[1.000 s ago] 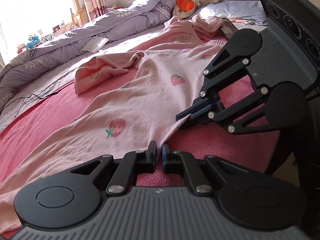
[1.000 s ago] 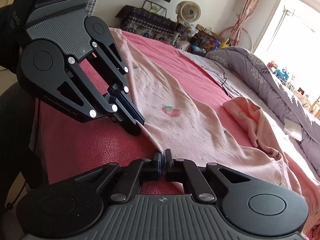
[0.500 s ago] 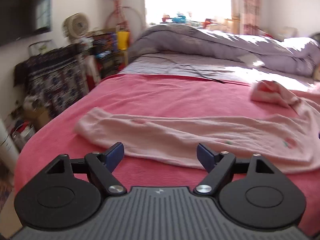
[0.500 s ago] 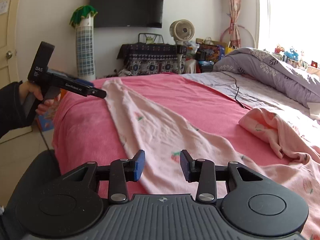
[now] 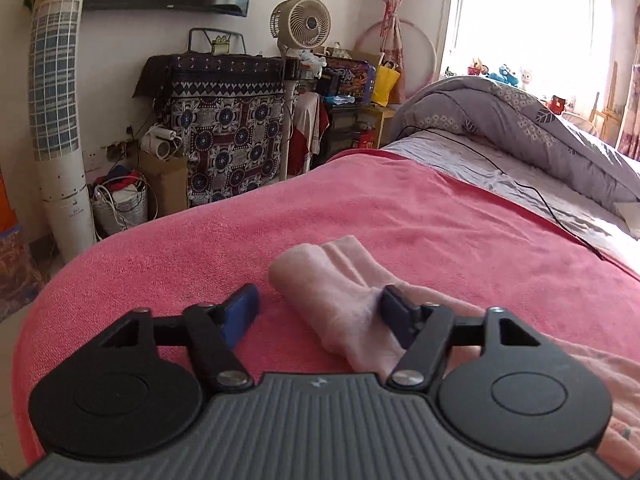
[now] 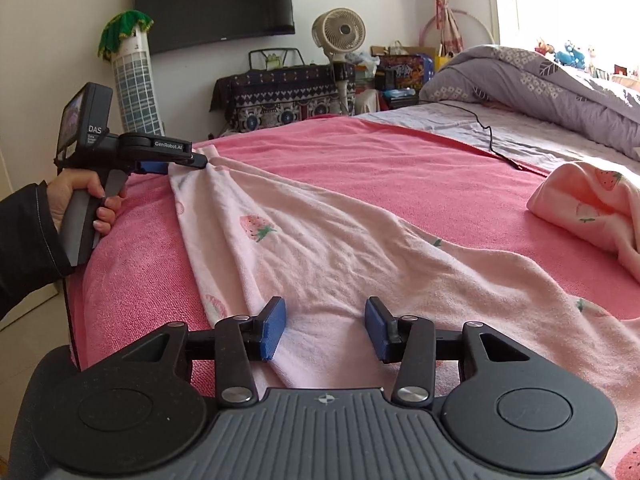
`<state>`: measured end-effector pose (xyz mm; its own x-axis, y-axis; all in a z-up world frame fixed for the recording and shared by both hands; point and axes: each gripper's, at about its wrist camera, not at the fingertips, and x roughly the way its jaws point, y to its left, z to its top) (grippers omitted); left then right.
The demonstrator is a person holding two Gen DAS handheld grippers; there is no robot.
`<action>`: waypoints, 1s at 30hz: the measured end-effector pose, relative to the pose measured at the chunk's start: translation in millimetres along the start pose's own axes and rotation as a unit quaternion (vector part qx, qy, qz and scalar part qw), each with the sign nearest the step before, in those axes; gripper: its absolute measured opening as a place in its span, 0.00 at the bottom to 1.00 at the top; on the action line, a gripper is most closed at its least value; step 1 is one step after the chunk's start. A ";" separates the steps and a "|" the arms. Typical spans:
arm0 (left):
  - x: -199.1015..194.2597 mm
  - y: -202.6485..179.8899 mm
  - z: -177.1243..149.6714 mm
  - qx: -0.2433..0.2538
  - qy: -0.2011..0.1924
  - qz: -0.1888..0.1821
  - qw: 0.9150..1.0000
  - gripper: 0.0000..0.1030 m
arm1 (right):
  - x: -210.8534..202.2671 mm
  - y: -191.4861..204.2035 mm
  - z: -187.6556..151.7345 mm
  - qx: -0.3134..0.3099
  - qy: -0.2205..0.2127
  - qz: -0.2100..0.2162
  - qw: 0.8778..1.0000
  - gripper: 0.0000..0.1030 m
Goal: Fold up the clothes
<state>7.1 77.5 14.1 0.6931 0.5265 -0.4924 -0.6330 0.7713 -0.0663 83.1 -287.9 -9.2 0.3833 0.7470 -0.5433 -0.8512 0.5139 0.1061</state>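
Observation:
A pale pink garment with strawberry prints (image 6: 328, 248) lies stretched across the pink blanket (image 6: 400, 176). In the left wrist view its narrow end (image 5: 336, 292) lies between my open left gripper's (image 5: 318, 314) jaws, touching the right pad (image 5: 394, 314). My left gripper also shows in the right wrist view (image 6: 188, 160), at the garment's far end. My right gripper (image 6: 326, 328) is open and empty, its jaws low over the garment's near part. A bunched part of the garment (image 6: 588, 204) lies at the right.
A grey-purple quilt (image 6: 540, 80) covers the bed's far side, with a black cable (image 6: 492, 140) along the sheet. Beyond the bed's foot stand a patterned covered cabinet (image 5: 228, 132), a fan (image 5: 300, 24), a white tower appliance (image 5: 56, 128) and boxes on the floor.
Both grippers were shut on the garment's edge one second ago and have opened. The left gripper has swung round and moved to the garment's narrow end; the right one has lowered over the cloth.

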 end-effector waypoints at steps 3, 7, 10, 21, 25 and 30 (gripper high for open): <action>-6.4 -34.9 -11.2 0.200 -0.036 0.075 0.976 0.53 | -1.5 5.7 2.3 -0.008 -0.001 -0.006 1.000 0.45; 2.1 -31.4 -24.0 0.309 -0.070 0.250 0.915 0.47 | -6.8 4.9 3.1 -0.004 -0.004 0.011 1.000 0.46; 4.0 26.6 -2.9 0.160 -0.027 0.251 0.954 0.44 | -14.2 5.8 4.2 -0.001 -0.009 0.032 0.999 0.51; -80.1 -59.8 2.2 0.161 -0.080 -0.055 0.982 0.55 | -47.9 3.4 7.0 0.008 -0.029 0.086 0.996 0.66; -83.6 -115.9 -29.5 0.220 -0.052 -0.151 0.962 0.62 | -90.1 -32.5 -5.8 0.015 -0.052 -0.010 0.998 0.77; -66.9 -135.3 -61.8 0.289 -0.030 -0.117 0.950 0.68 | -112.7 -95.1 -50.9 0.047 0.030 -0.191 0.980 0.76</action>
<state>25.1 -84.2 2.4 0.8207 0.3218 -0.4721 -0.1757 0.9284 0.3275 102.6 -442.4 -0.4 0.6432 0.4676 -0.6064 -0.6122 0.7897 -0.0403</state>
